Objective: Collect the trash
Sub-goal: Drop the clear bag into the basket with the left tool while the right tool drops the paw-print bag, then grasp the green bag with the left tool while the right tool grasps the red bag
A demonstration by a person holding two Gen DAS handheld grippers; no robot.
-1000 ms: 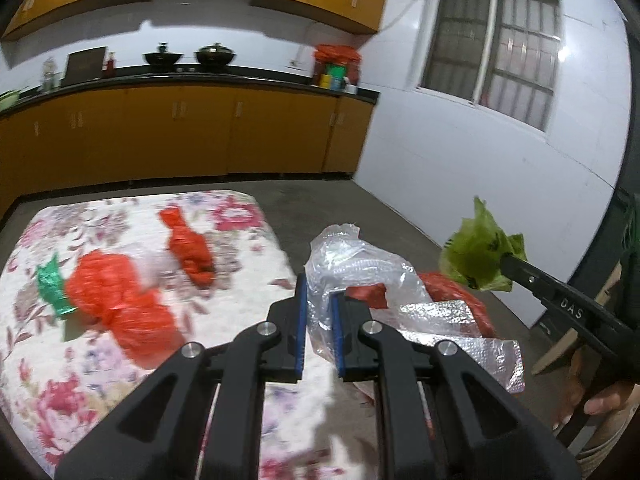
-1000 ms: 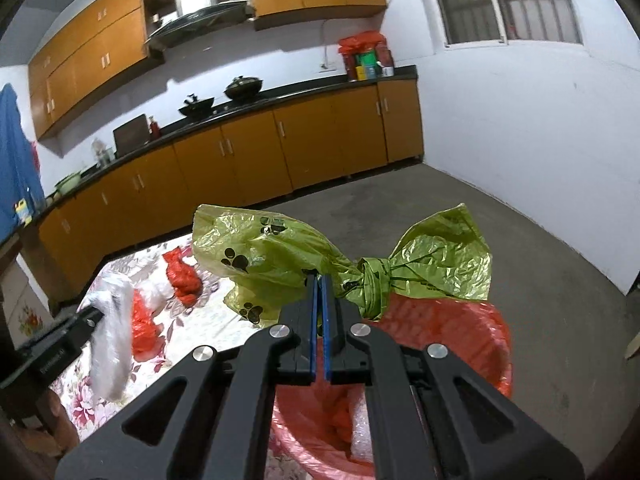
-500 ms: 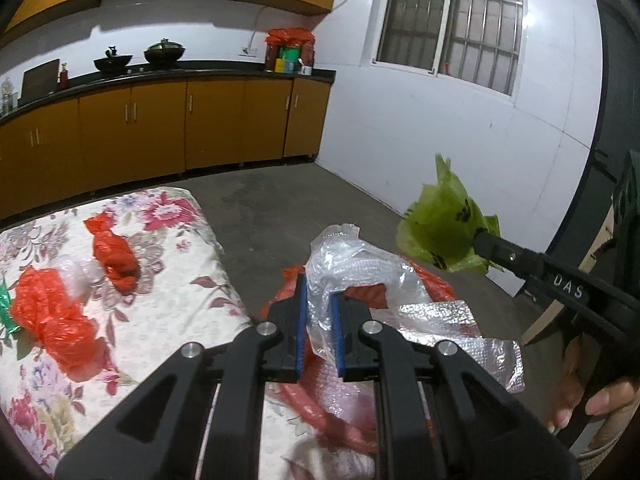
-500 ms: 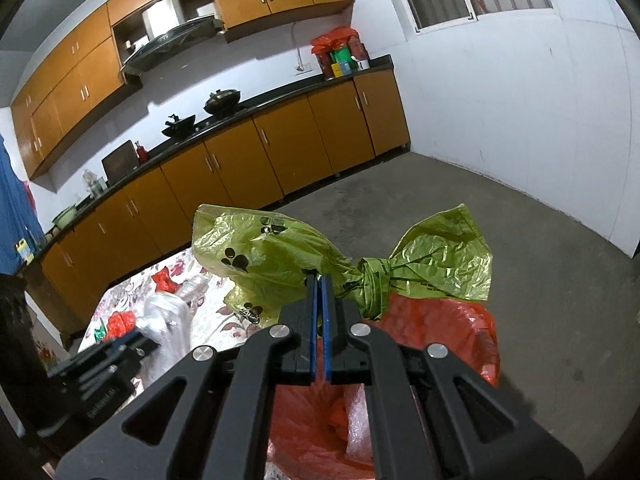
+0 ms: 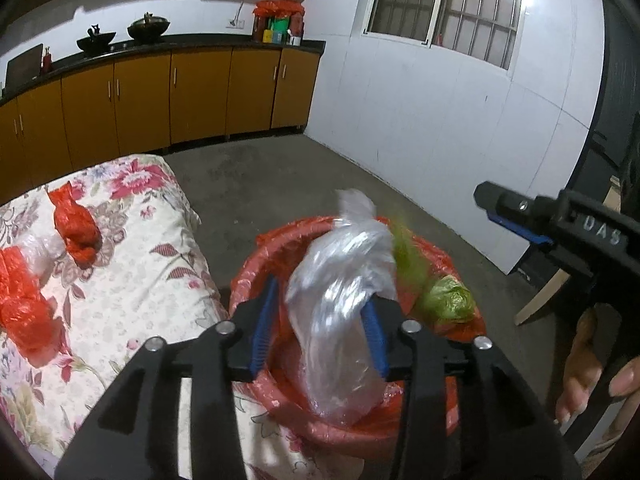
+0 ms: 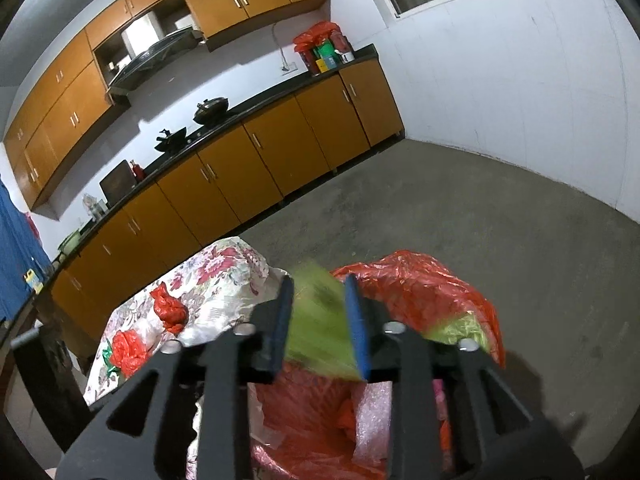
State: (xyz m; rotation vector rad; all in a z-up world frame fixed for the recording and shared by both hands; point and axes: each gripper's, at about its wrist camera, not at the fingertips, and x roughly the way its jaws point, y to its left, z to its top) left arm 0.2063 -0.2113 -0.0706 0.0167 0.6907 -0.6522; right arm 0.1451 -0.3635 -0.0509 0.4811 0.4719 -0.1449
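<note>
My left gripper point(image 5: 320, 312) hangs over a red-lined bin point(image 5: 256, 272), and its jaws are opening. A crumpled clear plastic bag point(image 5: 340, 300) is between them, blurred and loose, over the bin's mouth. My right gripper point(image 6: 319, 292) is also over the bin's red liner point(image 6: 420, 284), with its jaws opening too. A blurred green bag point(image 6: 320, 320) is slipping down between them. In the left wrist view that green bag point(image 5: 448, 300) shows at the bin's right side, below the right gripper point(image 5: 504, 212).
A table with a flowered cloth point(image 5: 132, 280) stands left of the bin. On it lie red plastic bundles point(image 5: 76, 228) point(image 5: 20, 304). Brown cabinets point(image 5: 192, 92) run along the far wall, with bare concrete floor point(image 6: 500, 216) before them. A person's hand point(image 5: 592, 372) holds the right gripper.
Both grippers were shut on their bags and now stand apart, and both bags are dropping. The left gripper has moved right, from over the table to over the bin.
</note>
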